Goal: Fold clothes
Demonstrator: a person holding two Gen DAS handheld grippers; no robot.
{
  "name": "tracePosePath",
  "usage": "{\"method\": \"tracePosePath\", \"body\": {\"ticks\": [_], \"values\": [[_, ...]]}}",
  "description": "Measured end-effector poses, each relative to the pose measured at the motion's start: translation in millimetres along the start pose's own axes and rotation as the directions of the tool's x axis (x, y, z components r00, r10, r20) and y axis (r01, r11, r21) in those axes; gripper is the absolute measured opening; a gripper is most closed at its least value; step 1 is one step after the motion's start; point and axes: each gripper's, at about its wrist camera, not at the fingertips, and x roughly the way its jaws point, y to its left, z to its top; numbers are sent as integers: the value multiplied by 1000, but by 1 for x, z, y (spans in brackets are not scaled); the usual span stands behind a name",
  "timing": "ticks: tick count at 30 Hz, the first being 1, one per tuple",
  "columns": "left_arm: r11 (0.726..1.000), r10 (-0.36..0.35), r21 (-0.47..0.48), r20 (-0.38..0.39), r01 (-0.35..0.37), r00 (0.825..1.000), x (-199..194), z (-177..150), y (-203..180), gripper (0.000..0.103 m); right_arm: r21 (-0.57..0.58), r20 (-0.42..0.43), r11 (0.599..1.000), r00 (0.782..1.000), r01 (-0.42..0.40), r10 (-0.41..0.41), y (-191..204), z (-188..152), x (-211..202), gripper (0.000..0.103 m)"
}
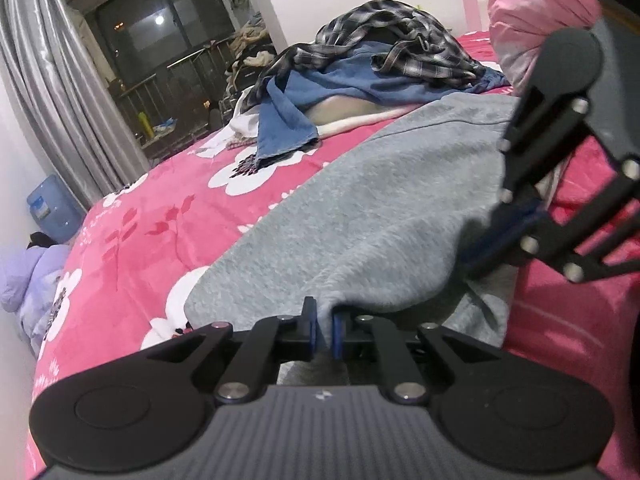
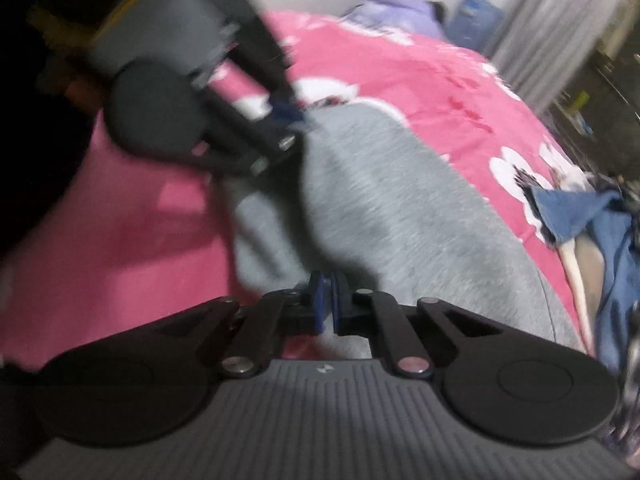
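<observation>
A grey sweatshirt [image 1: 360,200] lies spread on the pink flowered bedspread [image 1: 160,220]. My left gripper [image 1: 325,320] is shut on its near edge, the cloth pinched between the blue pads. My right gripper [image 1: 476,256] shows at the right of the left wrist view, shut on another part of the same edge. In the blurred right wrist view the grey sweatshirt [image 2: 400,208] runs away from my right gripper [image 2: 329,300], which is shut on it, and my left gripper [image 2: 296,118] grips it at the upper left.
A heap of clothes lies at the far end of the bed: a plaid shirt [image 1: 400,36] over blue denim [image 1: 288,120]. A pink bundle [image 1: 536,12] sits at the back right. A lilac jacket [image 1: 28,280] and a blue water jug [image 1: 52,208] are on the floor at left.
</observation>
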Motion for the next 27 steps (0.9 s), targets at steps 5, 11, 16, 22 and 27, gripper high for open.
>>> {"method": "tracePosePath", "body": {"ticks": [5, 11, 16, 22, 27], "values": [[1000, -3, 21, 8, 2, 1000, -1, 0, 0, 9, 130, 19, 991, 1000, 13, -15, -10, -2, 11, 2], [988, 2, 153, -4, -1, 1000, -2, -2, -14, 10, 140, 25, 986, 995, 95, -99, -11, -7, 27, 0], [932, 76, 349, 67, -95, 995, -17, -5, -44, 21, 293, 40, 953, 995, 80, -96, -29, -12, 26, 0], [929, -61, 370, 94, 22, 994, -32, 0, -68, 22, 432, 70, 901, 994, 47, -86, -46, -21, 21, 0], [915, -199, 370, 68, 160, 978, -29, 5, -77, 19, 499, 91, 866, 993, 24, -80, -57, -28, 21, 0]]}}
